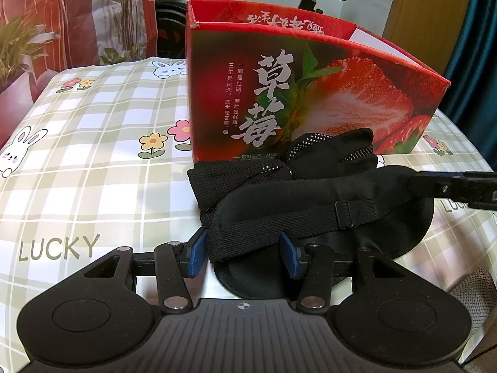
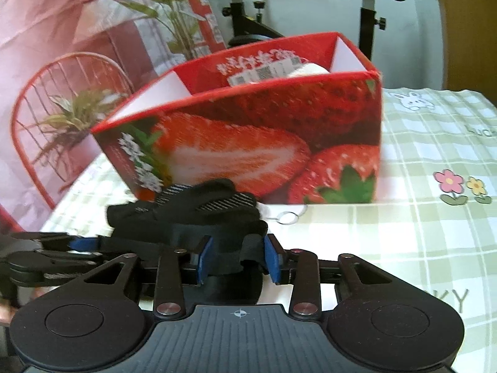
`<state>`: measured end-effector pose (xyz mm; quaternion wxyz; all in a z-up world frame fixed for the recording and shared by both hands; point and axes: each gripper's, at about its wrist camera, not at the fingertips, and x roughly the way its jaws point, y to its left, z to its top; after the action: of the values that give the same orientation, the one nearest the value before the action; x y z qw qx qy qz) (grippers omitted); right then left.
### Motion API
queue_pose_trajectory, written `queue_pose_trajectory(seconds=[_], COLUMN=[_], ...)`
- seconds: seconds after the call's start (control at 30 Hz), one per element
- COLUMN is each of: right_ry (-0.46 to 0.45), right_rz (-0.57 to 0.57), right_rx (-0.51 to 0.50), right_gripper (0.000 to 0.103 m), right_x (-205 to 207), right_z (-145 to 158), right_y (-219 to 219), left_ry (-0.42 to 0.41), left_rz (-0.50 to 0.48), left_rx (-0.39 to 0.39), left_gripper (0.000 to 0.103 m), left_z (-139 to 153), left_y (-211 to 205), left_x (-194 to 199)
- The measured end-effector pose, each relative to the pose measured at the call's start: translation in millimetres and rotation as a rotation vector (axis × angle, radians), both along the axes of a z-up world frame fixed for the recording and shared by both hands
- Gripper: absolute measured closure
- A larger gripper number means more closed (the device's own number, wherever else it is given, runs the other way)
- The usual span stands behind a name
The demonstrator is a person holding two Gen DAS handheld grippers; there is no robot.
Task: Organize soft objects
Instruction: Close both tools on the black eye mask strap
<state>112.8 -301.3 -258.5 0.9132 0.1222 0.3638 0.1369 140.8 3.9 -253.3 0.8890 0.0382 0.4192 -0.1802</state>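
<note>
Presently catalogued, left to right across the frames.

1. Checked tablecloth (image 1: pixel 93 161): fills the left half of the left wrist view; bare of soft goods, so open room for moving lies there.
2. Left gripper (image 1: pixel 243 253): lower centre of its own view; blue pads clenched on the strap and one end of the black eye mask (image 1: pixel 310 205).
3. Black glove (image 1: pixel 329 152): centre of frame, lying just behind the mask and touching the foot of the box; not yet stowed.
4. Strawberry box (image 1: pixel 310 93): upper centre to right, open-topped, upright, its near wall just beyond the soft goods. The right wrist view shows a white item (image 2: pixel 310 70) already inside, top centre; what it is cannot be told.
5. Right gripper (image 2: pixel 237 259): lower centre of its own view, jaws closed on the mask's other end; it enters the left wrist view at the right edge.

Progress, by estimate: early to middle. One item seems boxed; mask gripped at both ends but still on the table; glove waiting.

Clearance: the box's tall near rim must be cleared by lifting; table edge lies close at lower right.
</note>
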Motion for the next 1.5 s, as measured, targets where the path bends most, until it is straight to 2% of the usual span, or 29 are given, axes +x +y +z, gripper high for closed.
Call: queue_pose_trajectory(seconds=[0.1, 0.37, 0.5, 0.63, 0.7, 0.73, 0.83, 0.97, 1.1, 1.2, 1.3, 1.37, 1.5], right_ry=[0.02, 0.059, 0.049, 0.066, 0.068, 0.066, 0.048, 0.013, -0.01, -0.019, -0.01, -0.007, -0.015], right_rz=[-0.018, -0.066, -0.06, -0.017, -0.005, -0.001, -0.016, -0.025, -0.006, 0.017, 0.028, 0.019, 0.0], right_rx=[-0.017, -0.024, -0.006, 0.035, 0.018, 0.01, 0.022, 0.051, 0.079, 0.092, 0.08, 0.067, 0.066], right_gripper=[0.062, 0.06, 0.054, 0.062, 0.066, 0.071, 0.072, 0.074, 0.076, 0.077, 0.081, 0.085, 0.083], right_x=[1, 6, 5, 8, 8, 7, 5, 1, -5, -9, -11, -11, -11], right_z=[-8, -22, -24, -25, -23, -22, -16, -4, 6, 10, 9, 8, 10], right_y=[-4, -16, -17, -13, -7, -5, -7, -11, -12, -10, -7, -7, -12], left_ry=[-0.001, -0.003, -0.004, -0.003, 0.008, 0.023, 0.063, 0.034, 0.014, 0.029, 0.033, 0.021, -0.007], left_rz=[-0.001, -0.002, -0.002, 0.0, 0.008, 0.011, 0.023, 0.018, -0.012, -0.027, -0.037, -0.032, -0.028], left_rx=[0.002, 0.003, 0.005, -0.001, -0.027, -0.052, -0.127, -0.142, -0.137, -0.143, -0.127, -0.119, -0.118], left_gripper=[0.052, 0.052, 0.051, 0.05, 0.05, 0.051, 0.059, 0.068, 0.071, 0.073, 0.08, 0.092, 0.093], left_z=[0, 0, 0, 0, 1, 2, 6, 17, 24, 22, 18, 18, 21], left_y=[0, 1, 0, 1, 4, 8, 19, 21, 16, 11, 6, 9, 12], left_x=[0, 0, 0, 0, 2, 3, 6, -1, -6, -7, -9, -13, -15])
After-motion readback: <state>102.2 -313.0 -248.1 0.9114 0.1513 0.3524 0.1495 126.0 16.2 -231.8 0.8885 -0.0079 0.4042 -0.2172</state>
